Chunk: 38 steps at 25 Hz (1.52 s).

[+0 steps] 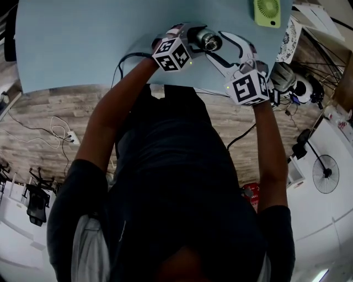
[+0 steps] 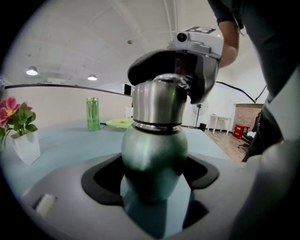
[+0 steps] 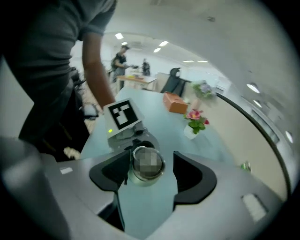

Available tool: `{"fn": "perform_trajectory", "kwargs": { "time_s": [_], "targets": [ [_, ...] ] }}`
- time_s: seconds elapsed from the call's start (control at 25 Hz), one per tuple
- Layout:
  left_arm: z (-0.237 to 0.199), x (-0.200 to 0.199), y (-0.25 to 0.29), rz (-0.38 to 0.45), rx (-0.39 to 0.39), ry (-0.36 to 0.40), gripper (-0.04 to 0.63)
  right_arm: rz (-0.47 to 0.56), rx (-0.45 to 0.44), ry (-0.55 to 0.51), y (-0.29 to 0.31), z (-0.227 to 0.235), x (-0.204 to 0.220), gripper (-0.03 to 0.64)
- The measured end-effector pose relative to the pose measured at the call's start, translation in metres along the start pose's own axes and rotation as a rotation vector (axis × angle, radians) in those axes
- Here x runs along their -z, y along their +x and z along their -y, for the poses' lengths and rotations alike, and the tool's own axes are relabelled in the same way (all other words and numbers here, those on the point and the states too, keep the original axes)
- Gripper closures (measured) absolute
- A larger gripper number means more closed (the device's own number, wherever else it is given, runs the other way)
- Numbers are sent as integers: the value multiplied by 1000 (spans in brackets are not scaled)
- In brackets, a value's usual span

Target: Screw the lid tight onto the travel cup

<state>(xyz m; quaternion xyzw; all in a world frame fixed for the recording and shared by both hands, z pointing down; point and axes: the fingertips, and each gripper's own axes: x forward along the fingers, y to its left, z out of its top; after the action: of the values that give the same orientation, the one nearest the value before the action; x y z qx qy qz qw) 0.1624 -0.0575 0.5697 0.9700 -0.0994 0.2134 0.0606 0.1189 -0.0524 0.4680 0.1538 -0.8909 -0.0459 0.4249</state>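
Observation:
The travel cup has a matte green body and a steel lid sitting on top; it stands upright near the table's front edge. My left gripper is shut on the green body, one black pad on each side. My right gripper hangs over the lid and is open: the left pad is at the lid's rim and the right pad stands off with a gap. In the left gripper view the right gripper covers the lid from above. The head view shows both grippers meeting at the cup.
On the pale blue table are a green hand fan, a green can, a white vase of pink flowers and an orange box. Cables and a power strip lie on the wooden floor.

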Motion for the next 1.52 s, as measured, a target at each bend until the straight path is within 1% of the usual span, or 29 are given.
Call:
{"fn": "perform_trajectory", "kwargs": {
  "time_s": [0.08, 0.12, 0.16, 0.24, 0.36, 0.52, 0.64, 0.72, 0.8, 0.88, 0.96, 1.04, 1.12, 1.16, 1.28, 1.32, 1.36, 1.4, 1.44, 1.48, 1.52],
  "targets": [
    [-1, 1, 0, 0, 0, -1, 169, -100, -122, -229, -2, -9, 2, 347],
    [-1, 1, 0, -1, 0, -2, 169, -135, -181, -321, -3, -11, 3, 347],
    [-1, 1, 0, -1, 1, -1, 169, -159, -233, -391, -4, -13, 3, 347],
    [-1, 2, 0, -1, 2, 0, 169, -183, -321, -484, -3, -14, 3, 347],
    [1, 1, 0, -2, 3, 3, 169, -219, -429, -571, -1, -16, 3, 347],
    [1, 1, 4, -2, 3, 2, 169, -278, -527, -671, 2, -15, 11, 347],
    [0, 0, 5, -2, 3, 3, 169, -299, -566, -713, 4, -14, 17, 351],
    [0, 0, 6, -3, 4, 3, 169, -288, -563, -705, 5, -13, 18, 385],
    [0, -1, 7, -3, 4, 4, 169, -268, -539, -653, 5, -12, 18, 387],
    [0, -1, 7, -3, 4, 5, 169, -246, -494, -550, 5, -11, 18, 387],
    [1, -1, 6, -3, 5, 5, 169, -220, -430, -402, 6, -9, 16, 388],
    [1, -1, 4, -3, 5, 5, 169, -191, -343, -237, 7, -8, 14, 388],
    [1, 0, 3, -3, 4, 4, 169, -163, -226, -45, 9, -4, 13, 388],
    [1, 0, 3, -3, 4, 4, 169, -144, -156, 70, 9, -1, 13, 388],
    [1, 0, 2, -2, 3, 5, 169, -79, 98, 448, 7, 12, 8, 388],
    [1, 0, 1, -1, 4, 5, 169, -66, 195, 550, 6, 14, 8, 388],
    [0, 0, 0, 0, 4, 5, 169, -59, 291, 627, 6, 15, 9, 388],
    [0, 0, 0, 1, 5, 4, 169, -51, 378, 681, 6, 15, 9, 388],
    [-1, 0, -1, 2, 5, 3, 169, -41, 445, 718, 6, 16, 9, 388],
    [-1, 1, -1, 3, 5, 2, 169, -33, 488, 744, 6, 17, 9, 388],
    [-2, 1, 0, 2, 5, 2, 169, -28, 511, 764, 6, 18, 10, 388]
  ]
}}
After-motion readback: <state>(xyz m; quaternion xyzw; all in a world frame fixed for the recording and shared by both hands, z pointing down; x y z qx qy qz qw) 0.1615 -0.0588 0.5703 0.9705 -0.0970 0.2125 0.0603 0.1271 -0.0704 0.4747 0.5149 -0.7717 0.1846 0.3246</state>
